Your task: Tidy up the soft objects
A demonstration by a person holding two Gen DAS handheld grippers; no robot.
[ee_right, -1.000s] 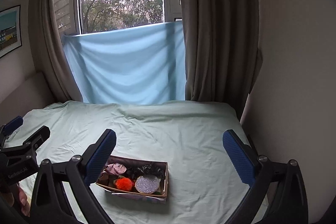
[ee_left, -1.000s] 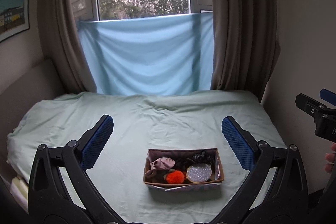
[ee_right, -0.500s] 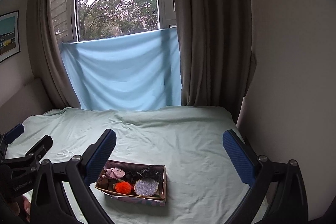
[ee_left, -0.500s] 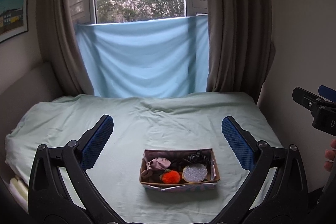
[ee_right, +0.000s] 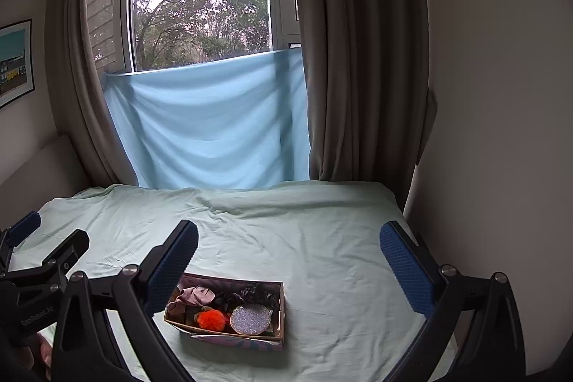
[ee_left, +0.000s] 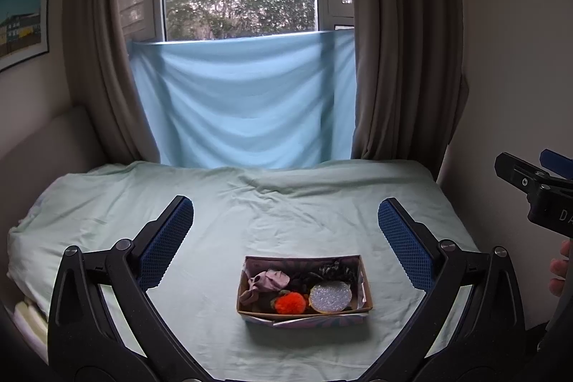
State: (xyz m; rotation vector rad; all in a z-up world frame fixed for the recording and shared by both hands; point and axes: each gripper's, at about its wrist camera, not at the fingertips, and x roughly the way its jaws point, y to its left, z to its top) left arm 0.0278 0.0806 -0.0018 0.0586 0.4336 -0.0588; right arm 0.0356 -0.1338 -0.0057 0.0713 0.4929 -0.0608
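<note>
Left claw (ee_left: 285,221) spread wide, nothing held, hovering above the box (ee_left: 304,310). Right claw (ee_right: 289,244) likewise wide and empty, up off the bed, box below its left finger. Neither touching anything.

Progress, judged: looks near done or done. All soft items visible sit inside the box; none seen loose on the bed sheet (ee_left: 286,203) around it. Possibly nothing left but pulling back; cannot rule out items outside the views.

Box: small open cardboard tray, patterned outside, resting on the bed toward the near edge, well apart from the blue cloth (ee_left: 247,106) at the window. Inside the box: mauve scrunchie (ee_left: 268,279) at left, orange pom-pom (ee_left: 290,303) at front middle, round glittery silver pad (ee_left: 330,296) at front right, dark scrunchies (ee_left: 331,269) at back right. Packed close, touching. Contents limp and light, probably.
</note>
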